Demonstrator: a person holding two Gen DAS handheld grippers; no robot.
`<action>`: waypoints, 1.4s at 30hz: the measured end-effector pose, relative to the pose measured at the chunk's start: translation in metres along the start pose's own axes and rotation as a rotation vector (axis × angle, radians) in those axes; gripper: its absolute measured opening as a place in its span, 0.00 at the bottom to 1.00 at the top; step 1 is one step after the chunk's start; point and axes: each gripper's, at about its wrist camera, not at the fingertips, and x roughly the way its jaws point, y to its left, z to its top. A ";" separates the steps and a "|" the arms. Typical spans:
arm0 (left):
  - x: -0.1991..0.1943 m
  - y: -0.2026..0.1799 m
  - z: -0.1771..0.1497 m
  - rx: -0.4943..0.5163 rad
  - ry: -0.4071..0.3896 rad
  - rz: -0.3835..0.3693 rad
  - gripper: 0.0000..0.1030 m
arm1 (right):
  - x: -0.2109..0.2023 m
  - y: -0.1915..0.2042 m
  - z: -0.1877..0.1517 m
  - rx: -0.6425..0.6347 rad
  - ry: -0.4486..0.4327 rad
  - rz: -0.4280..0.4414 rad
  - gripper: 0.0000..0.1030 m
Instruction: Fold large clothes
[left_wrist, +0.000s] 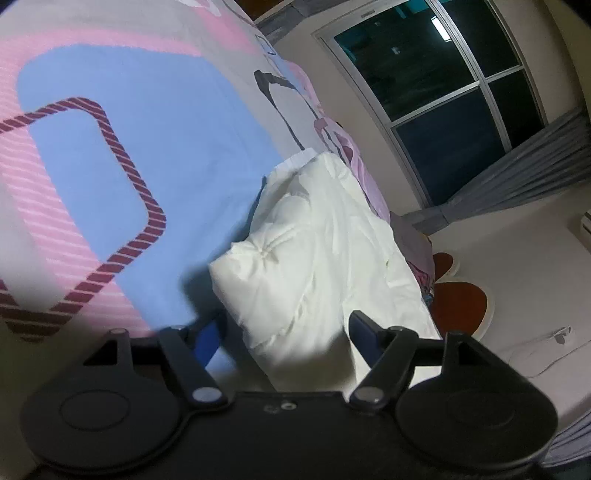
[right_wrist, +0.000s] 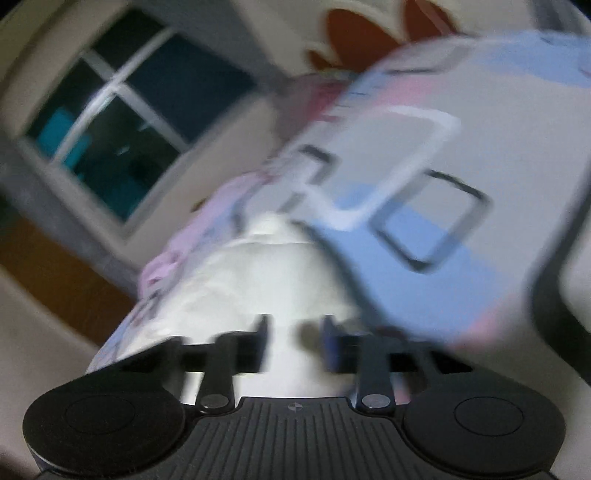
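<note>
We log one white garment (left_wrist: 314, 251), folded, lying on the patterned bedsheet (left_wrist: 147, 147); no readable writing. Left gripper (left_wrist: 284, 328) is released above it. Right gripper (right_wrist: 293, 341) is blurred, grip indeterminate.

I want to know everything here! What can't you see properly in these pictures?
- White garment: left wrist view, near end hidden behind the left hand-held gripper.
- Patterned bedsheet: right wrist view, motion blur smears it.
- Window: dark glass hides outside.
</note>
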 end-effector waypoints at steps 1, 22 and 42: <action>0.002 -0.001 -0.001 -0.001 0.001 -0.004 0.69 | 0.008 0.019 -0.002 -0.057 0.023 0.019 0.13; 0.021 -0.032 0.022 0.177 0.019 -0.040 0.30 | 0.132 0.135 -0.072 -0.356 0.268 0.007 0.01; -0.012 -0.171 -0.013 0.618 -0.107 -0.016 0.29 | 0.149 0.109 -0.069 -0.314 0.363 0.050 0.01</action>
